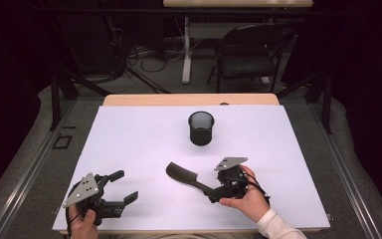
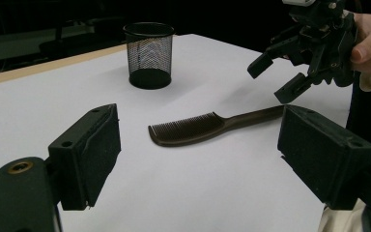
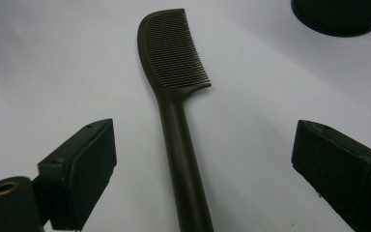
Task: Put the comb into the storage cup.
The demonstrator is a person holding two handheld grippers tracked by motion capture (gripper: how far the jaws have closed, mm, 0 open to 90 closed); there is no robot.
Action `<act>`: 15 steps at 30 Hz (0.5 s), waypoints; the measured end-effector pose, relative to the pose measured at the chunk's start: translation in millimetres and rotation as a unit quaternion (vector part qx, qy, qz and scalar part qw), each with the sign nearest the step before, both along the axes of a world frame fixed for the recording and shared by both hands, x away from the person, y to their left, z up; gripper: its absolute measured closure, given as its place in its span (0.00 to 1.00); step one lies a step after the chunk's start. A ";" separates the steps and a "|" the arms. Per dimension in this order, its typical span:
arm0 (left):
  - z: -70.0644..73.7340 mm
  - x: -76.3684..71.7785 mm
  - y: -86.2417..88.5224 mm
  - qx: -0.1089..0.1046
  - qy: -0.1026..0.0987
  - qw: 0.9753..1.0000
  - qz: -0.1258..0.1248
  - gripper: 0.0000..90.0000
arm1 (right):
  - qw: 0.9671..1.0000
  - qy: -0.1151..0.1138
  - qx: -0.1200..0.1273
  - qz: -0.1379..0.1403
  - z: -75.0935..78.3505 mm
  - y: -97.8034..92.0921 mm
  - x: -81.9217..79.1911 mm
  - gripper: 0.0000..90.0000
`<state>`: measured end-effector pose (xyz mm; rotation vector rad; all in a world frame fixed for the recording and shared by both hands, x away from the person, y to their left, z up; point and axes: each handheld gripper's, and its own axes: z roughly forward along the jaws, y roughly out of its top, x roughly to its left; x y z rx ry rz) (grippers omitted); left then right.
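Observation:
A dark brown comb (image 1: 183, 175) lies flat on the white table (image 1: 129, 139), teeth end to the left and handle pointing right and toward the person. My right gripper (image 1: 215, 191) hovers over the handle end, open; in the right gripper view the handle (image 3: 181, 159) runs up between the two wide-apart jaws, touching neither. My left gripper (image 1: 124, 186) rests open near the front left edge, pointing at the comb (image 2: 193, 128), nothing between its jaws. A black mesh cup (image 1: 201, 128) stands upright behind the comb, and the left gripper view shows it (image 2: 149, 55) too.
The white sheet covers a wooden table whose far edge (image 1: 189, 99) shows beyond it. A black folding chair (image 1: 251, 50) and a desk leg (image 1: 186, 50) stand on the floor behind. Bare table surface lies left of the cup and between the grippers.

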<state>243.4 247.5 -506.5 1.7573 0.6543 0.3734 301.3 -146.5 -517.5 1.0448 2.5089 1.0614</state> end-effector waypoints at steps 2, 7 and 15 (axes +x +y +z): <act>0.0 0.0 0.0 0.000 0.000 1.000 0.000 0.17 | 1.000 0.001 -0.003 0.003 0.2 0.1 0.6 0.09; 0.0 0.0 0.1 0.000 0.000 1.000 0.000 0.17 | 1.000 0.001 -0.019 0.010 2.6 3.3 3.3 0.08; -0.1 0.0 -0.2 0.001 0.001 1.000 -0.002 0.17 | 0.999 0.004 -0.042 0.023 4.9 7.8 7.0 0.07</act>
